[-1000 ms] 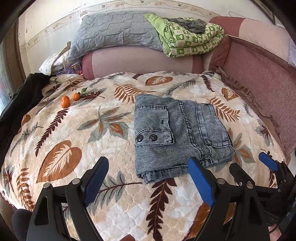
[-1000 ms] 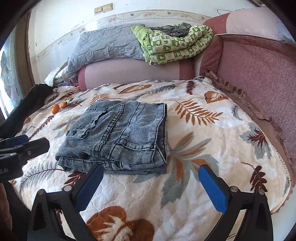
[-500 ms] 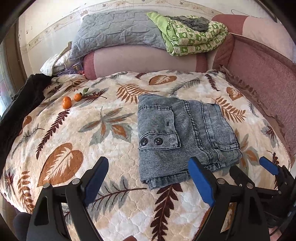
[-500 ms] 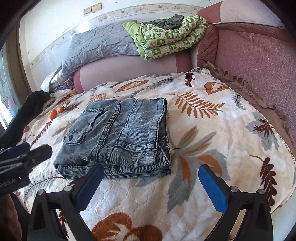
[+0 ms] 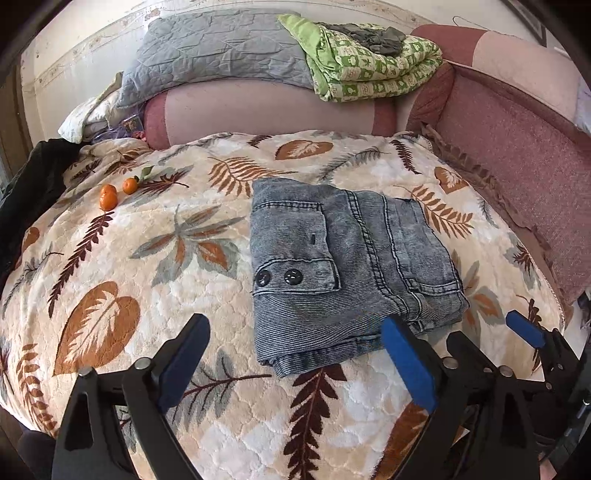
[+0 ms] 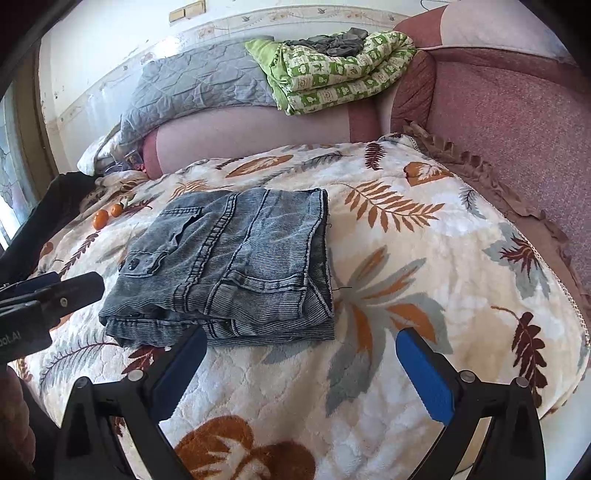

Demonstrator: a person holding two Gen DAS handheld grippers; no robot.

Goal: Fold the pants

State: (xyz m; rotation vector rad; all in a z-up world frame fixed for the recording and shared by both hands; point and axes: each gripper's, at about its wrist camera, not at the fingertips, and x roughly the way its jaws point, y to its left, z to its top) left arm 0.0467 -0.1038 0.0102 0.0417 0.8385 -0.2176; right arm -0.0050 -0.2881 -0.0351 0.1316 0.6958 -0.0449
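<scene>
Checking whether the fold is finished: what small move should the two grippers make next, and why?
Probably just draw both back. The grey denim pants already lie as a compact folded stack on the leaf-print blanket, and the left gripper and right gripper are open, holding nothing, near its front edge.

Home, bedroom or sitting rm w/ a bed-like sofa. Soft quilted blanket (image 5: pixel 155 295) w/ leaf print covers the seat; pink-maroon padded backrest (image 5: pixel 517 155) runs along the rear & side. Bedding piled on top: grey quilt (image 5: pixel 218 48), green patterned blanket (image 5: pixel 369 70). Two small oranges (image 5: pixel 116 192) lie loose on the cover, folded denim pants (image 5: pixel 343 266) near mid. Painted wall w/ decorative border strip (image 6: pixel 258 18), wall switch plate (image 6: pixel 187 12), window at left edge.
</scene>
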